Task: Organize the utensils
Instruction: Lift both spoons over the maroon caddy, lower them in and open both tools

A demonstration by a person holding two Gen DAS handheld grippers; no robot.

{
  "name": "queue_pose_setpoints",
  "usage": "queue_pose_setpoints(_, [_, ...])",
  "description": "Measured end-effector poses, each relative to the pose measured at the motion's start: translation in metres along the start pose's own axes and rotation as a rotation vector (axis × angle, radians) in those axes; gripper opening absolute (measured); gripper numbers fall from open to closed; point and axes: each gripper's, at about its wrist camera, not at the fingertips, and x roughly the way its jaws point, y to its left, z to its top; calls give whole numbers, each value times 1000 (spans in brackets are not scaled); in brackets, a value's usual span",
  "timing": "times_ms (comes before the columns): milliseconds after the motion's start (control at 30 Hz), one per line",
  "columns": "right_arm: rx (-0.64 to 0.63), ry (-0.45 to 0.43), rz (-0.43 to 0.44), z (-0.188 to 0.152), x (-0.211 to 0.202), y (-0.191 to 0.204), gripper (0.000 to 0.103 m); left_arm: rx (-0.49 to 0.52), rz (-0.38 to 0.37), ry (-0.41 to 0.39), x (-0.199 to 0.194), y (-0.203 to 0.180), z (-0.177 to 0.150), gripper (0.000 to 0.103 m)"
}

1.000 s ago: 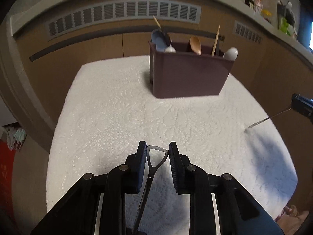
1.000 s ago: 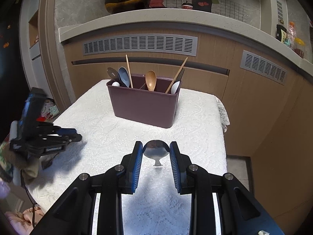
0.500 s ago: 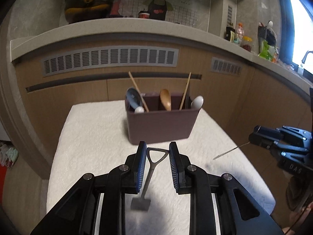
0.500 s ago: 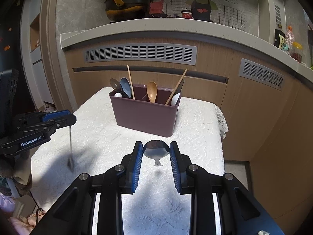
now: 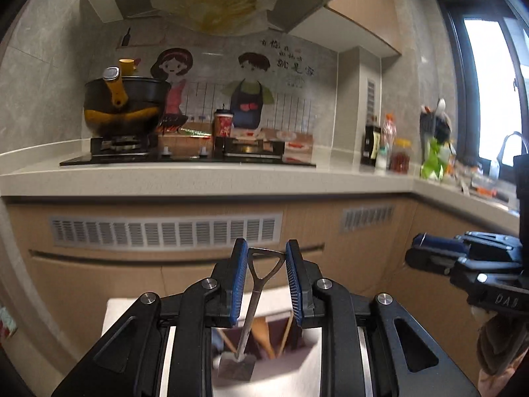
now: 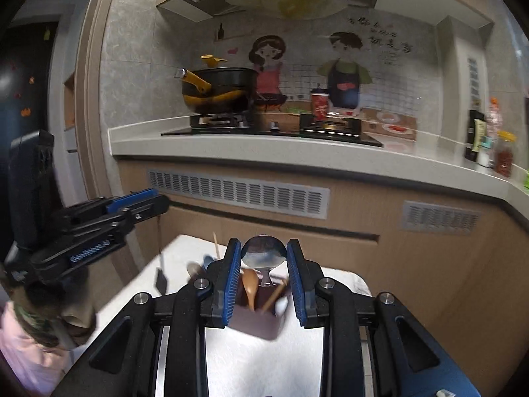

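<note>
My left gripper (image 5: 266, 258) is shut on the triangular handle of a small metal shovel-shaped utensil (image 5: 254, 291); it hangs down with its blade over the maroon utensil holder (image 5: 291, 334). My right gripper (image 6: 263, 258) is shut on the bowl of a metal spoon (image 6: 263, 255), held above the same holder (image 6: 256, 321), which contains a wooden spoon (image 6: 249, 284) and chopsticks. The left gripper also shows in the right wrist view (image 6: 139, 203), and the right gripper shows in the left wrist view (image 5: 426, 253).
The holder stands on a table with a white cloth (image 6: 258, 364). Behind it runs a wooden cabinet front with vents (image 6: 238, 193) under a counter (image 6: 297, 152) with a stove, a black pot (image 6: 218, 89) and bottles (image 5: 383, 145).
Both grippers have risen and tilted upward, carrying their utensils to above the holder. The holder has dropped to the bottom of both views; the kitchen wall now fills them.
</note>
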Motion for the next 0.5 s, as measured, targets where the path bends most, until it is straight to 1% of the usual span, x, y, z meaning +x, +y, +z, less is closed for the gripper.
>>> queue_pose_setpoints(100, [-18,33,-3,10,23,-4,26,-38,-18,4,22,13,5,25])
queue_pose_setpoints(200, [-16,92,1,9,53,-5,26,-72,-36,33,43,21,0,25])
queue_pose_setpoints(333, [2,196,20,-9,98,-6,26,-96,-59,83,68,32,-17,25])
queue_pose_setpoints(500, [37,338,43,-37,151,-7,26,-129,-77,173,99,41,-49,25])
